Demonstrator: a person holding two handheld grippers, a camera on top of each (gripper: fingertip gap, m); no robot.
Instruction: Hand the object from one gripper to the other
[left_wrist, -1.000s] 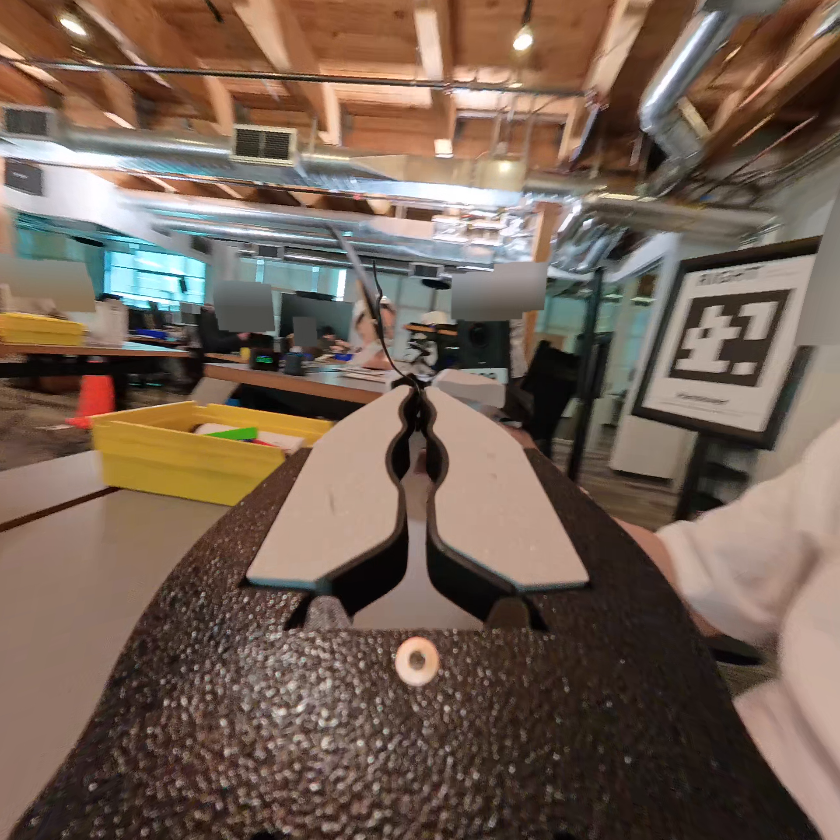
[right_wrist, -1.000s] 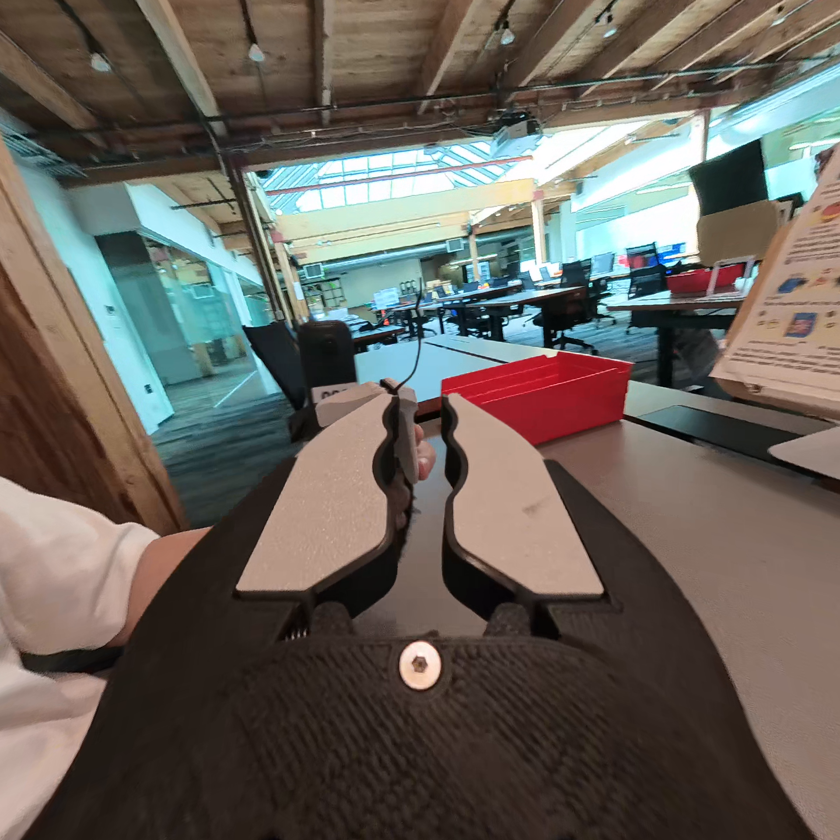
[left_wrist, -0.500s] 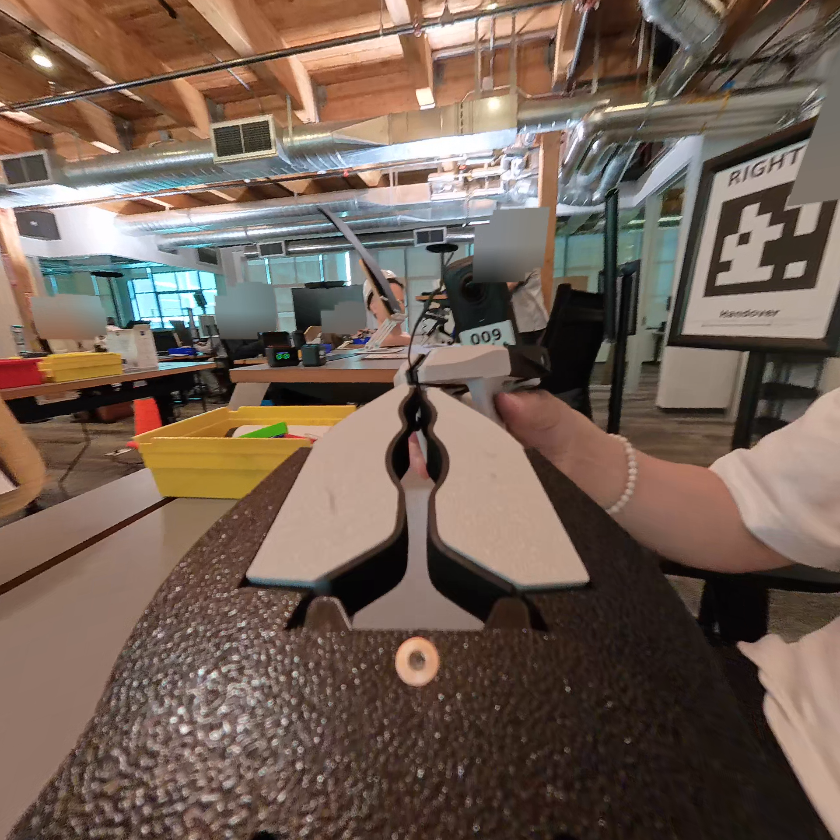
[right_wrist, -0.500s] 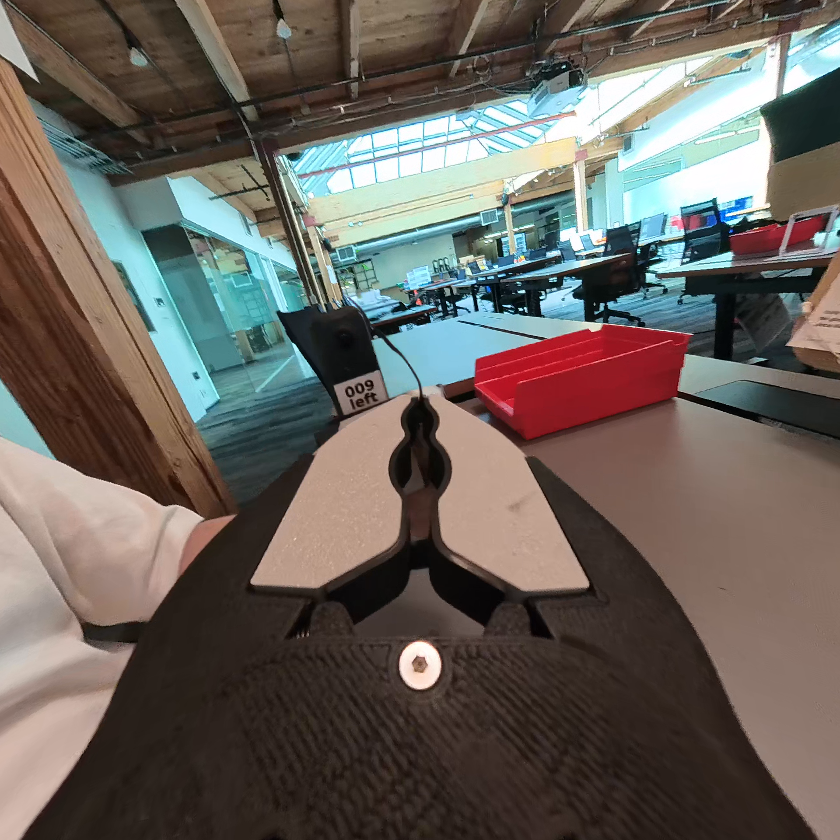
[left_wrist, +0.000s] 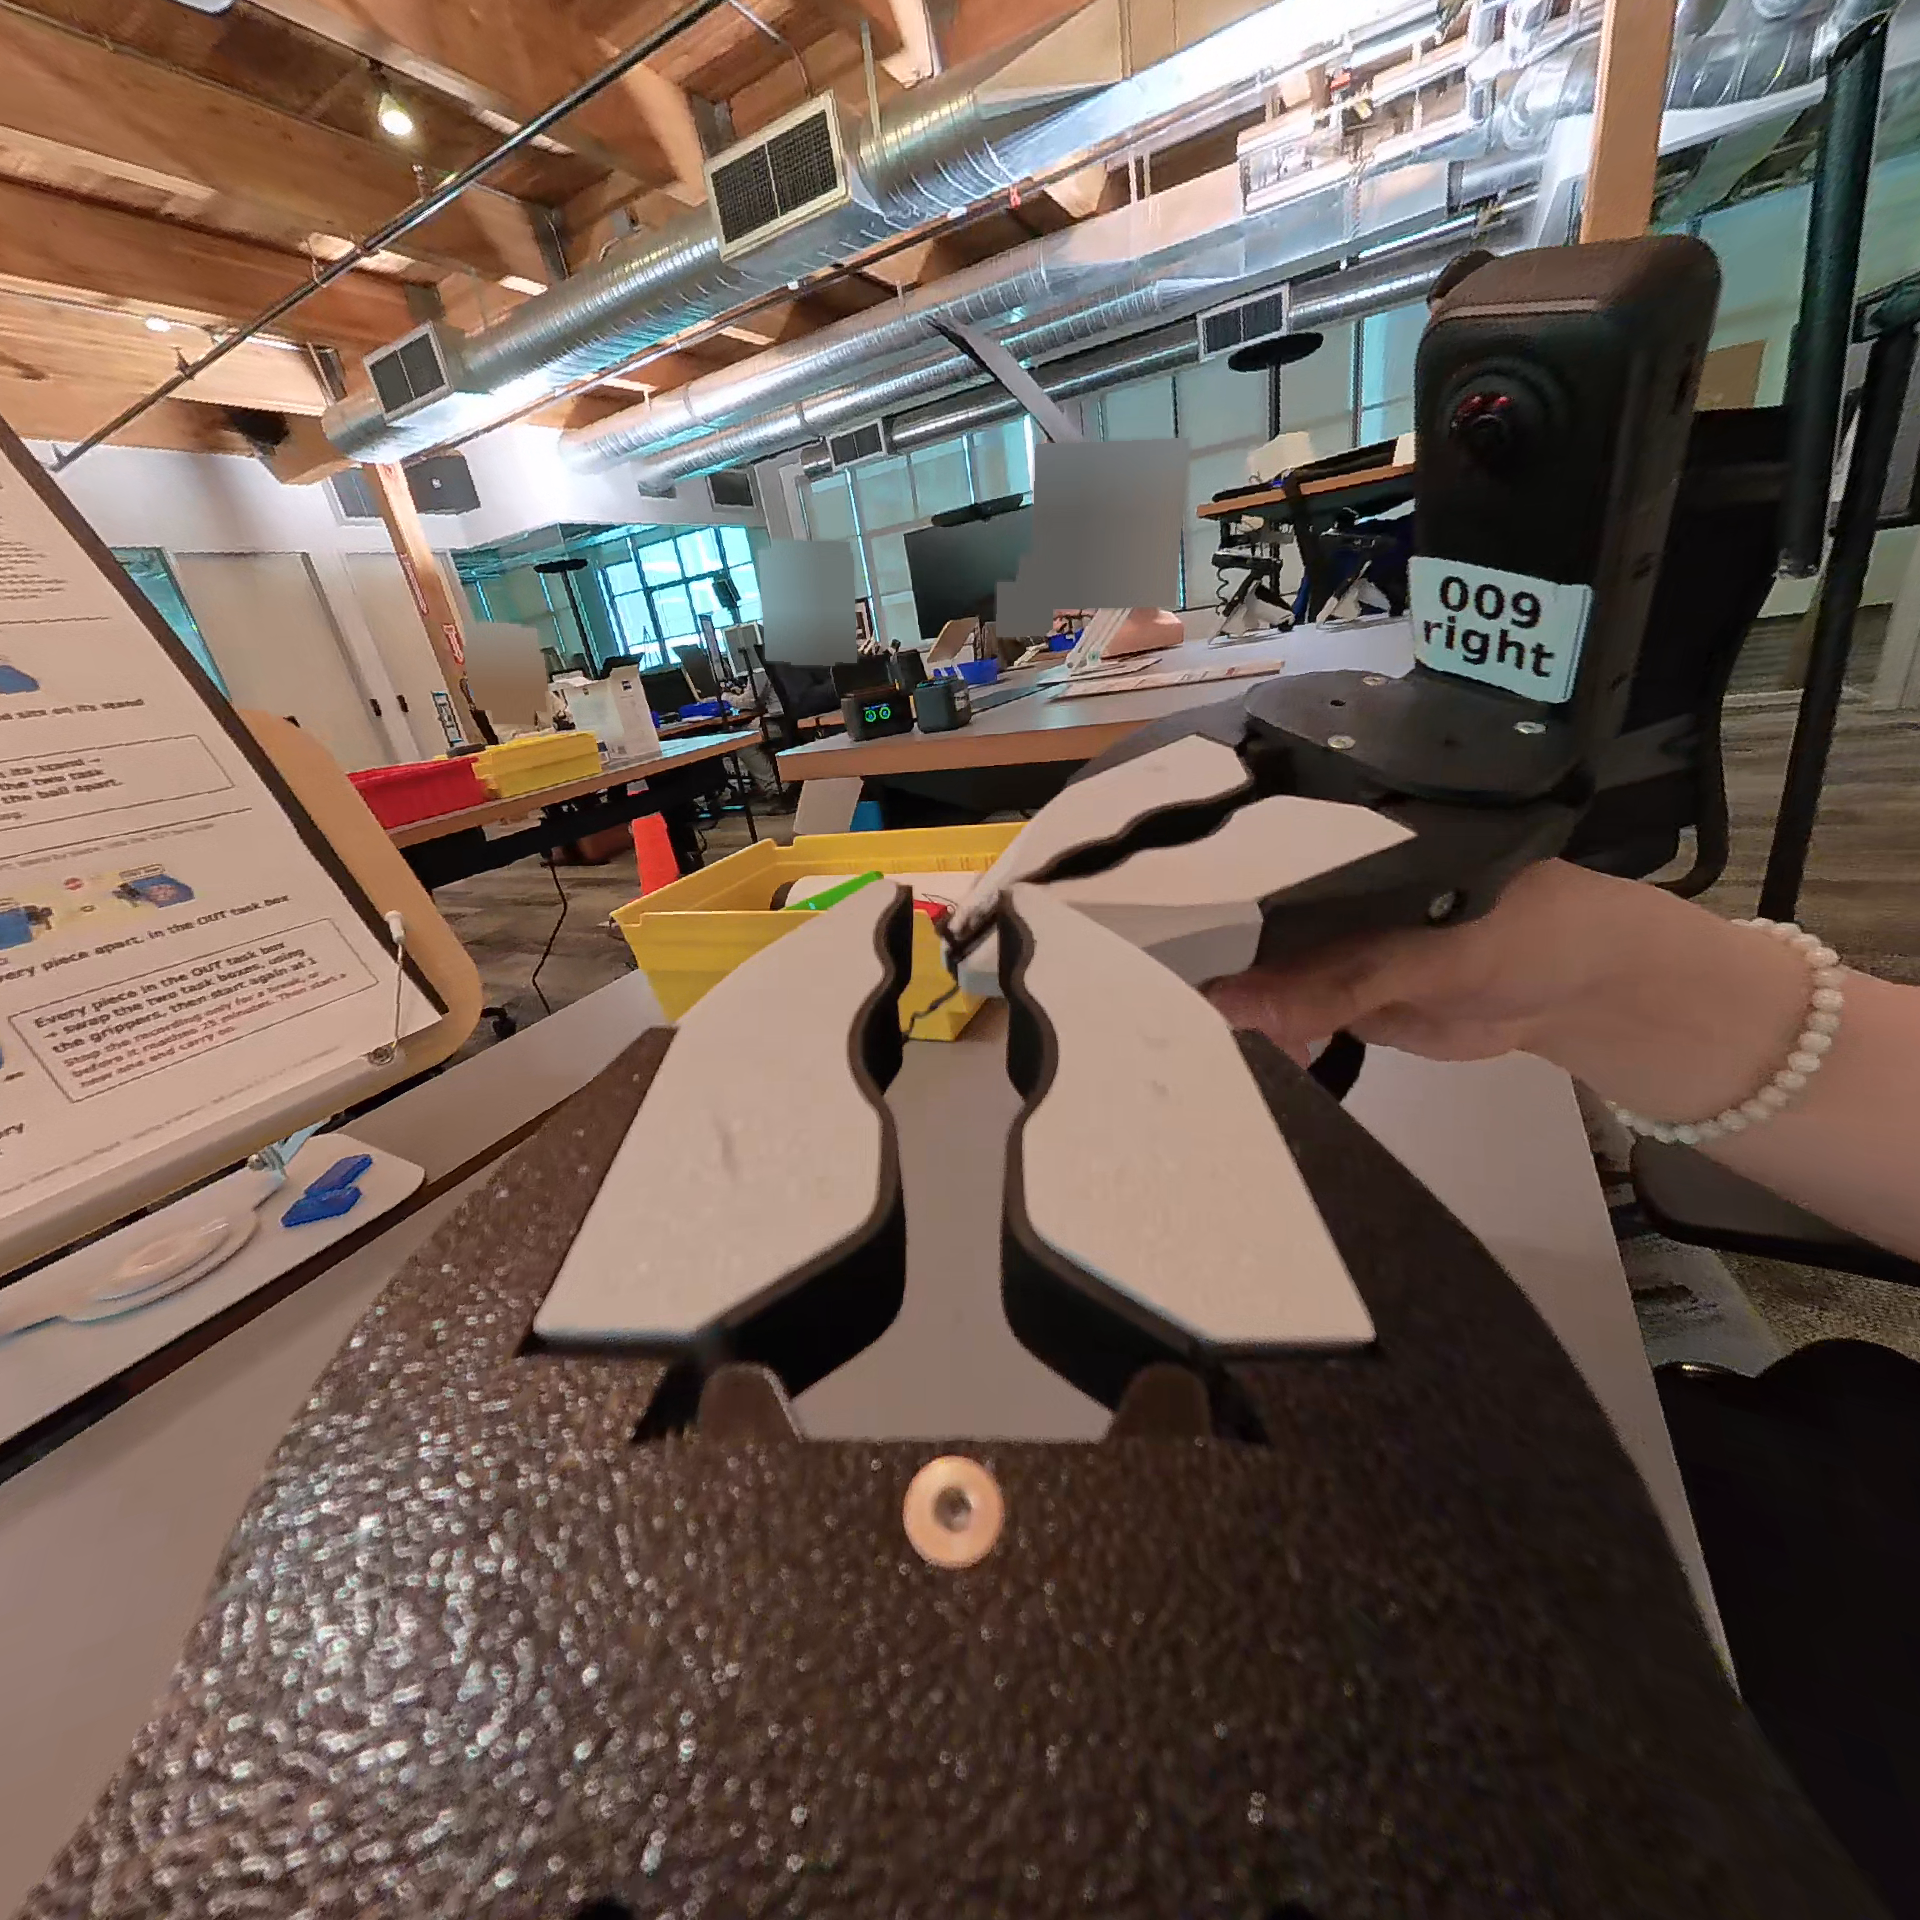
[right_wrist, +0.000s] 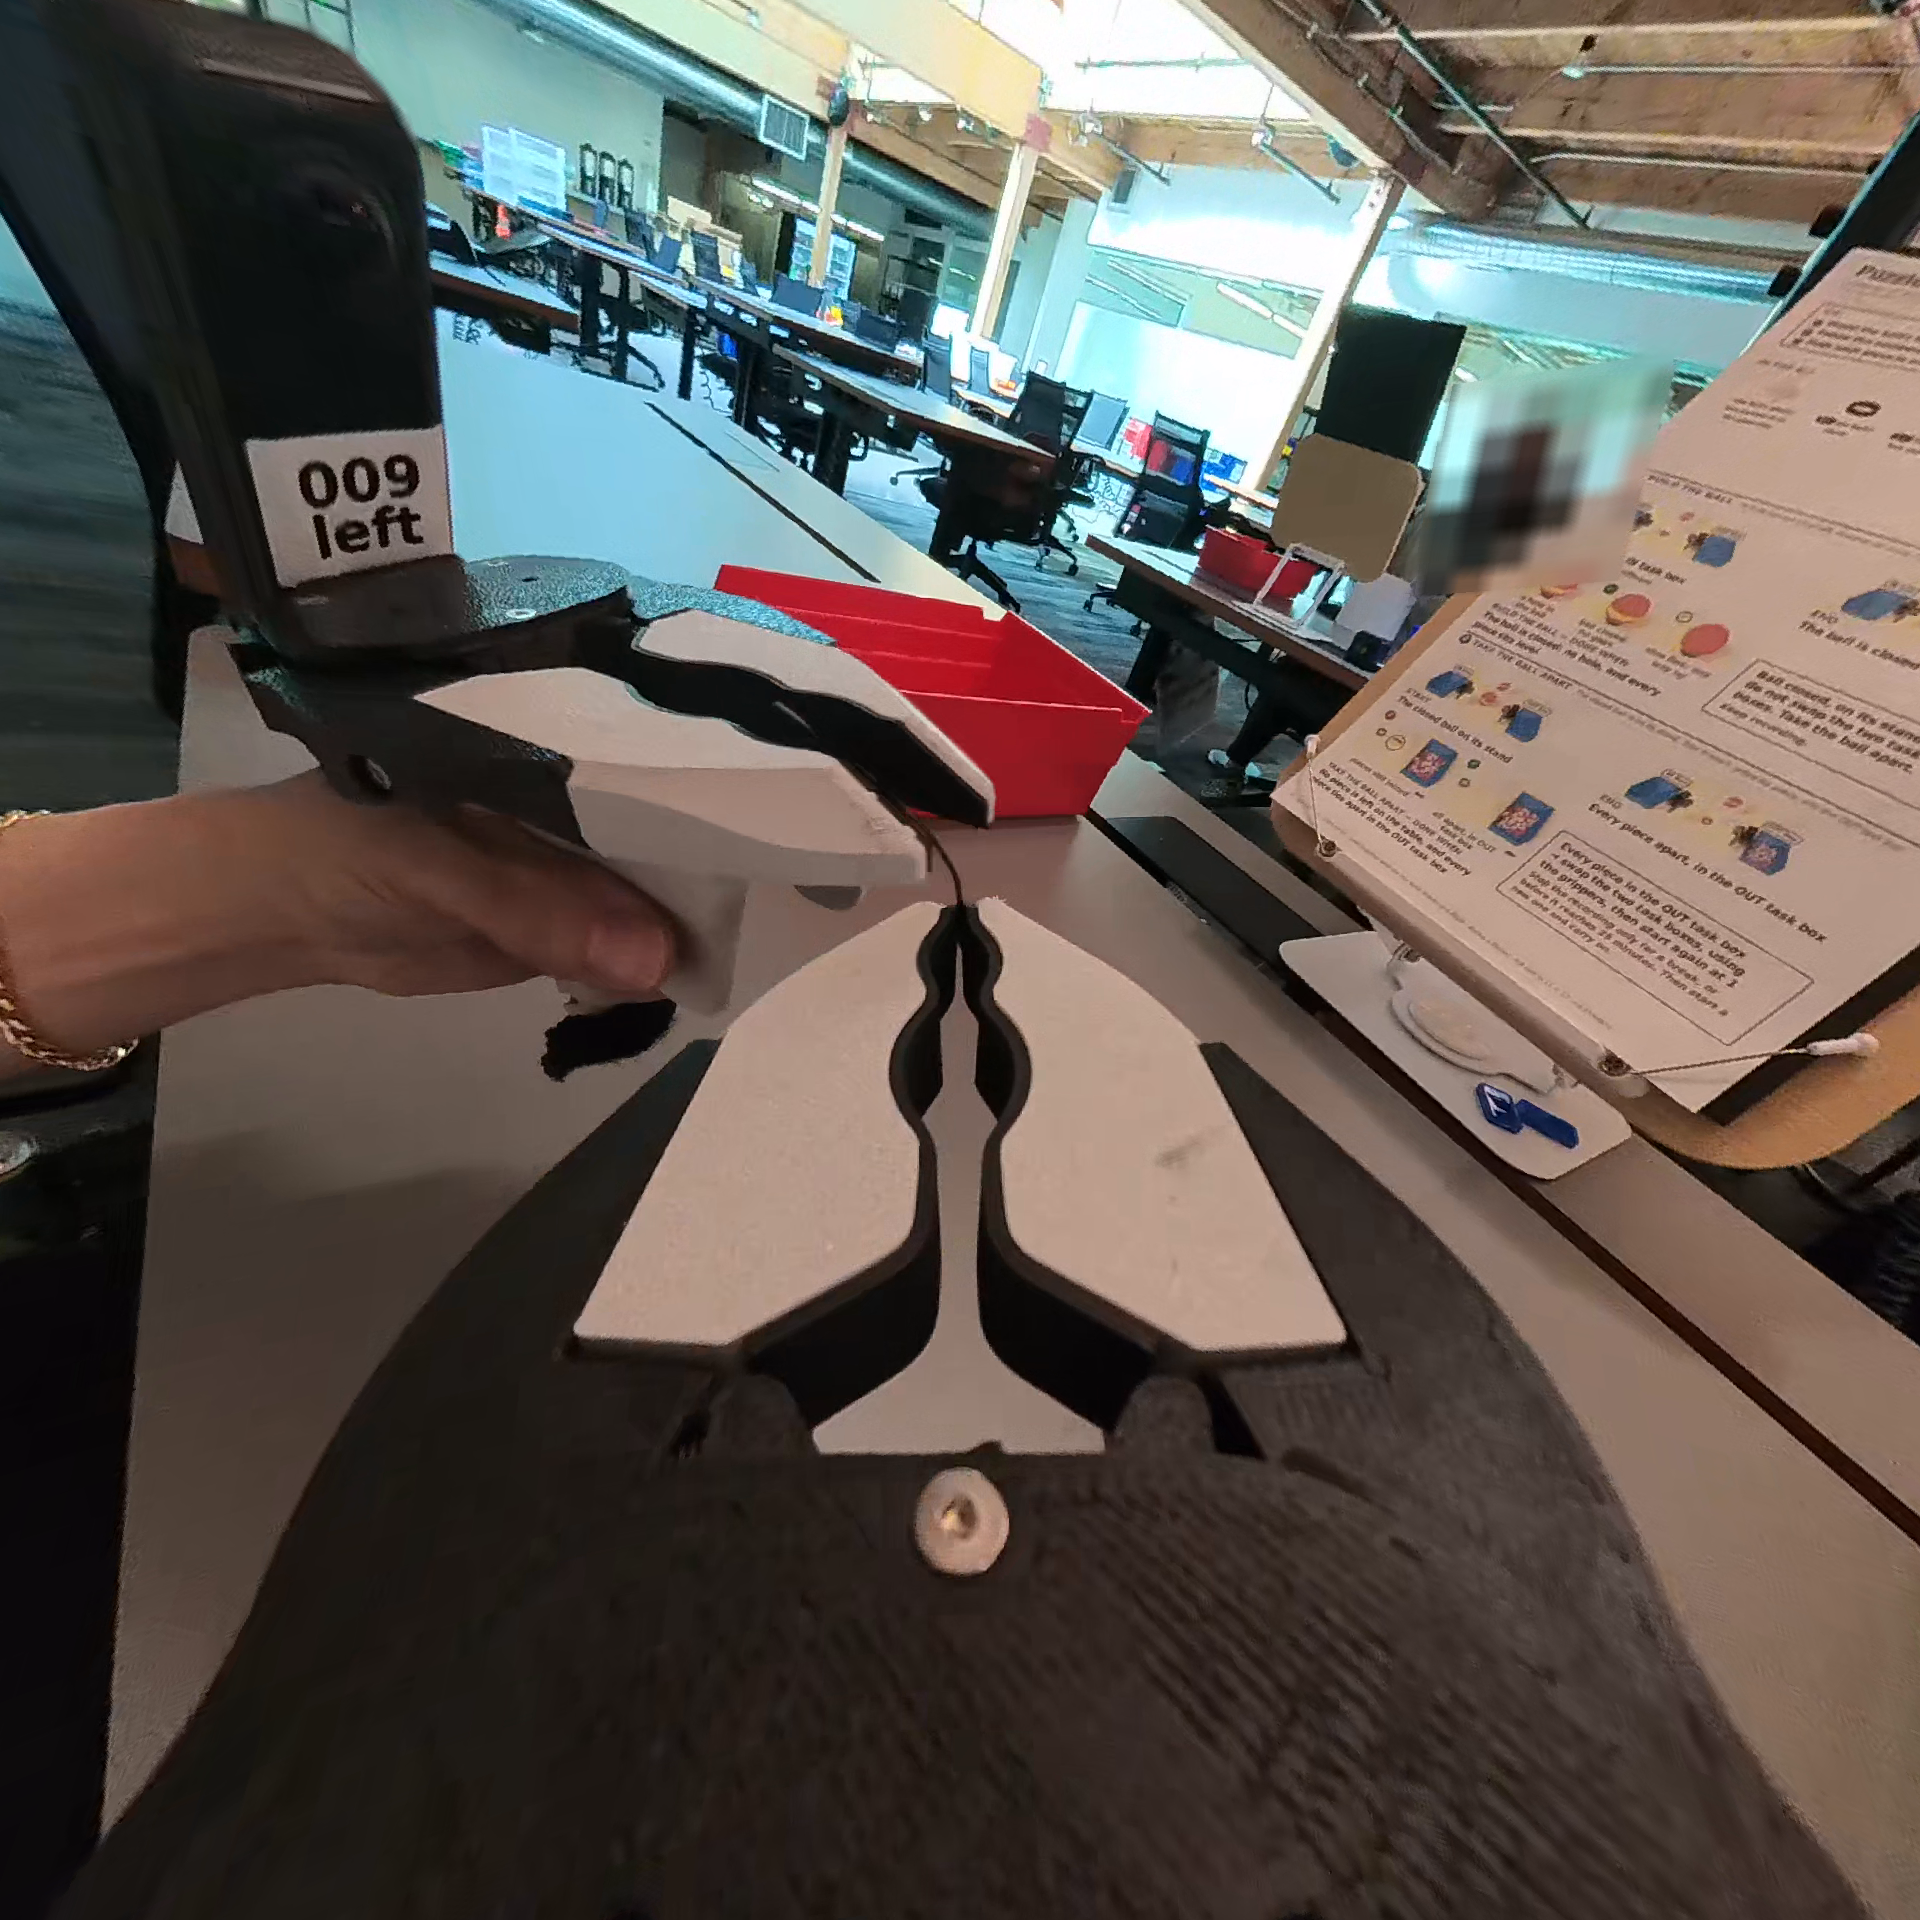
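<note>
Each camera sits just behind its own fingers, low over the grey table (left_wrist: 1455, 1122) — the left one faces the yellow bin (left_wrist: 727, 935), the right one the red bin (right_wrist: 997, 707). They look across each other, close; both catch the instruction board (right_wrist: 1662, 727) and the opposite gripper.

Open-plan office. Exposed timber ceiling (left_wrist: 260, 135) with silver ducts (left_wrist: 935, 187) and vent grilles. Long rows of desks (right_wrist: 790, 364) with black chairs (right_wrist: 1049, 416). Windows (left_wrist: 675, 582) along the far wall; a bright skylight (right_wrist: 1143, 104) overhead. Grey desk (right_wrist: 582, 468) close by, carrying a yellow bin (left_wrist: 727, 935), a red bin (right_wrist: 997, 707) and a propped instruction board (right_wrist: 1662, 727).
</note>
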